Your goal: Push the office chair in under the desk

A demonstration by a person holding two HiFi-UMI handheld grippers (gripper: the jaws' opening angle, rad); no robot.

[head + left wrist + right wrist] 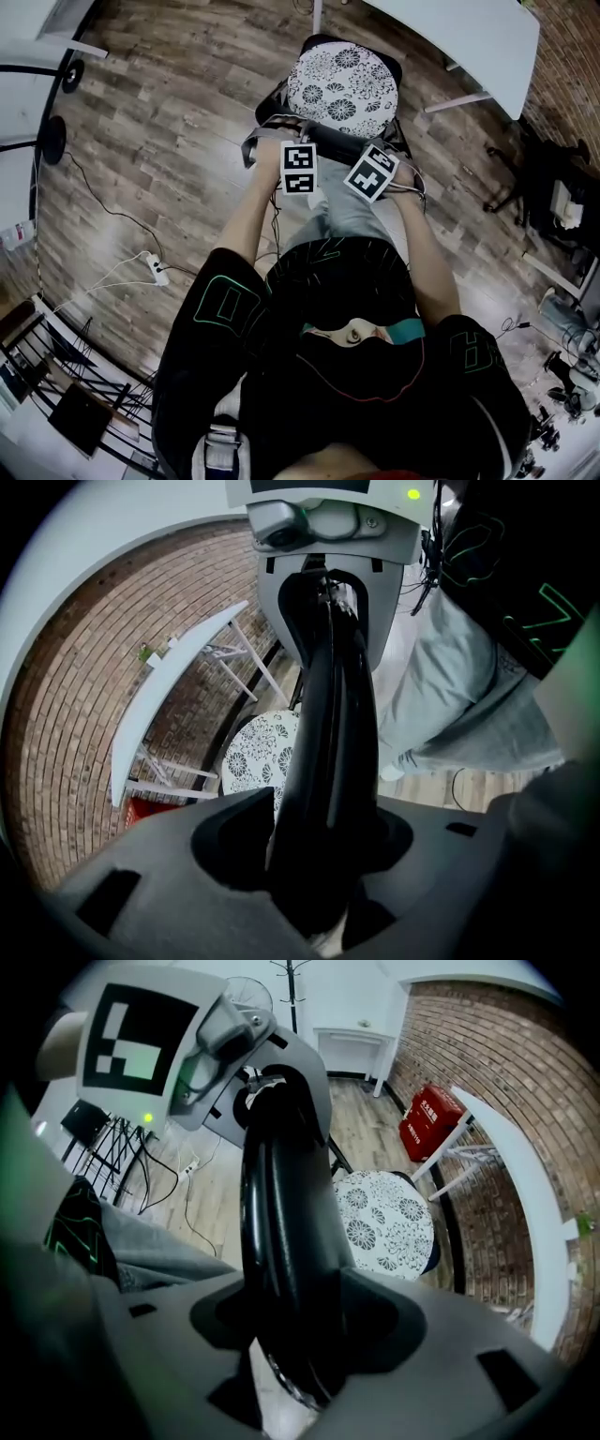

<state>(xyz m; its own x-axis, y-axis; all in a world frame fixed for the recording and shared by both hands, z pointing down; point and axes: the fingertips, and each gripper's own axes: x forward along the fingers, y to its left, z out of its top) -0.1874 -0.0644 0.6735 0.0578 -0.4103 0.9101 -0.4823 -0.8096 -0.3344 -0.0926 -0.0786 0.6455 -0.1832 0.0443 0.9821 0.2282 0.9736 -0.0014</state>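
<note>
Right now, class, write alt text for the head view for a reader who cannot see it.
Seen from above, a person grips the back of a floral-seated office chair with the left gripper and right gripper. The chair is not yet under the white desk on the wooden floor.

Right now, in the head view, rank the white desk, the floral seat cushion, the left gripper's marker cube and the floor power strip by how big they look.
1. White desk and floral seat cushion: about alike; the frame crops the desk.
2. Left gripper's marker cube, inflated by nearness.
3. Power strip.
</note>
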